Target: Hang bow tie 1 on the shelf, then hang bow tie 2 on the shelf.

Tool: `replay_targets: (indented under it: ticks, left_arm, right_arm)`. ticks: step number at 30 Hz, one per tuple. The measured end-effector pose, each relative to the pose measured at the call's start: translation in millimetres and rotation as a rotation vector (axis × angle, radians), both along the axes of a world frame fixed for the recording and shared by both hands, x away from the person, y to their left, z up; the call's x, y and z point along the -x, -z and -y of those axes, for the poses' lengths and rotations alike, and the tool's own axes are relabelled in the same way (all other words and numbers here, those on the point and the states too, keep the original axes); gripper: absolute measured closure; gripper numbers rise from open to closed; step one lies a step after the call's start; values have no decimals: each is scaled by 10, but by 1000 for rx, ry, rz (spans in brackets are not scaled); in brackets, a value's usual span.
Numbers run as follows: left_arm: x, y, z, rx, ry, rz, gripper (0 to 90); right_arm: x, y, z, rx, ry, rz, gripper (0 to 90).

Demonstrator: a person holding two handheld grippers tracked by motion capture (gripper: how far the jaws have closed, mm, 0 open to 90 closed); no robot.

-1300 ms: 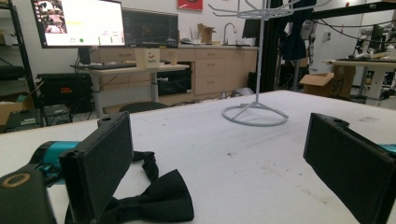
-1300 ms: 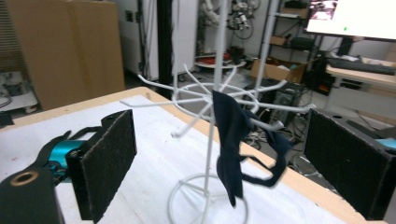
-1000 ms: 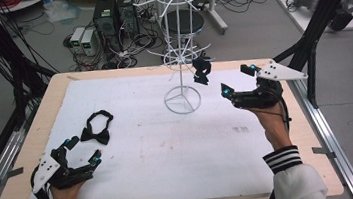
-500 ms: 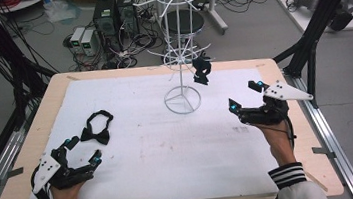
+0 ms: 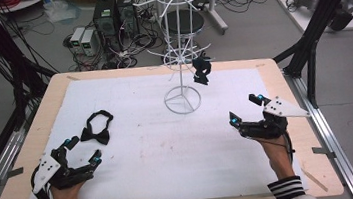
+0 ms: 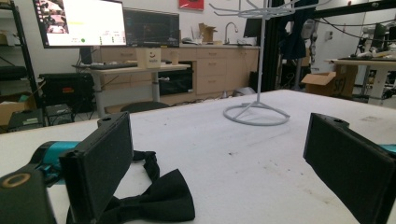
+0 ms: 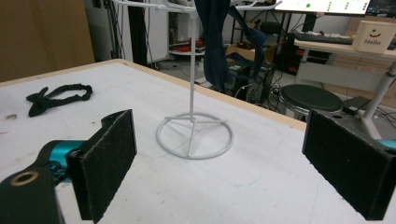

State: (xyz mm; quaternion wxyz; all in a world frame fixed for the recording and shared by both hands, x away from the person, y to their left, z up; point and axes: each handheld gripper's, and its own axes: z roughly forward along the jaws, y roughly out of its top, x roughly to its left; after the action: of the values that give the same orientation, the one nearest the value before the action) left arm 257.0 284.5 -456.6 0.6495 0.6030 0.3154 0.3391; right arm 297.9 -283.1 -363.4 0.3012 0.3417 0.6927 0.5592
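Observation:
A white wire rack (image 5: 178,54) stands on a ring base at the table's far middle, with a dark bow tie (image 5: 201,70) hanging from a lower arm. A second black bow tie (image 5: 96,130) lies flat at the left. My left gripper (image 5: 84,150) rests open just in front of that tie; in the left gripper view the bow tie (image 6: 154,200) lies by the left jaw, and the rack (image 6: 256,111) stands beyond. My right gripper (image 5: 246,109) is open and empty at the right, apart from the rack. In the right gripper view the rack (image 7: 194,135) and hanging tie (image 7: 215,42) are ahead.
A white mat (image 5: 160,146) covers the wooden table (image 5: 284,92). Black frame posts (image 5: 321,17) rise at both far corners. Computers and cables (image 5: 106,27) lie on the floor behind, along with a round stool (image 5: 183,23).
My right gripper has drawn back from the rack toward the near right and lowered to the table, leaving the dark tie hanging. The left gripper has stayed put.

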Motion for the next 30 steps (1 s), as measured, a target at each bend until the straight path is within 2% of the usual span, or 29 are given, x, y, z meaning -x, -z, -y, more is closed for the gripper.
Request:
replay_targets:
  ticks: [12,21,24,26,27,30]
  left_arm:
    - [3,-1,8,-10,-2,5,88]
    - [4,-1,10,-9,3,10,61]
    - [-11,-6,10,-9,0,-7,34]
    - [-18,-7,3,-6,-1,-13,17]
    - [-24,-9,2,-14,-4,-14,17]
    - [-56,-32,-29,-55,0,-32,17]
  right_arm:
    - [4,25,35,-14,0,4,93]
    - [54,125,59,-25,7,-25,93]
    - [72,150,49,-15,8,-13,93]
    - [82,162,47,-10,1,12,93]
    - [87,167,49,-6,-4,25,93]
    - [97,182,50,-13,-19,16,93]
